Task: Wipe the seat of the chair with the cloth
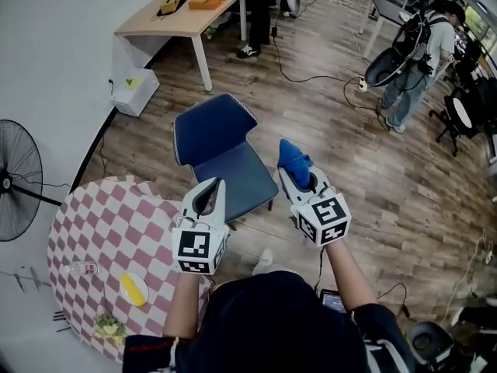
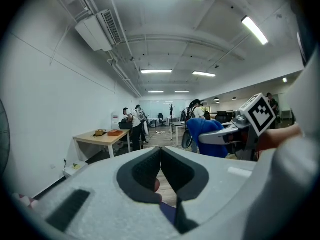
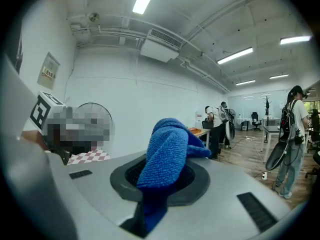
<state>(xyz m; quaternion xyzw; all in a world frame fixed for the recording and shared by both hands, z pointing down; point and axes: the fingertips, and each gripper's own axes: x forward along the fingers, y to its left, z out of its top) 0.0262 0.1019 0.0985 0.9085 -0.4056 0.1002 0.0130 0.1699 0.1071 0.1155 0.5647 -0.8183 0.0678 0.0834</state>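
A dark blue chair (image 1: pixel 221 158) stands on the wood floor just ahead of me, its seat (image 1: pixel 241 181) facing me. My right gripper (image 1: pixel 293 179) is shut on a blue cloth (image 1: pixel 293 159), held in the air just right of the seat's right edge. In the right gripper view the cloth (image 3: pixel 167 156) bulges up from between the jaws. My left gripper (image 1: pixel 215 183) is shut with nothing in it and hovers over the seat's near left part. The left gripper view shows its jaws (image 2: pixel 161 156) pressed together, with the right gripper and cloth (image 2: pixel 207 136) beside them.
A round table with a pink checked cover (image 1: pixel 101 239) stands at my left, holding a plate and small items. A standing fan (image 1: pixel 17 179) is by the wall. A wooden desk (image 1: pixel 182 18) stands at the back. People stand farther off, one at the right (image 1: pixel 415 53). Cables cross the floor.
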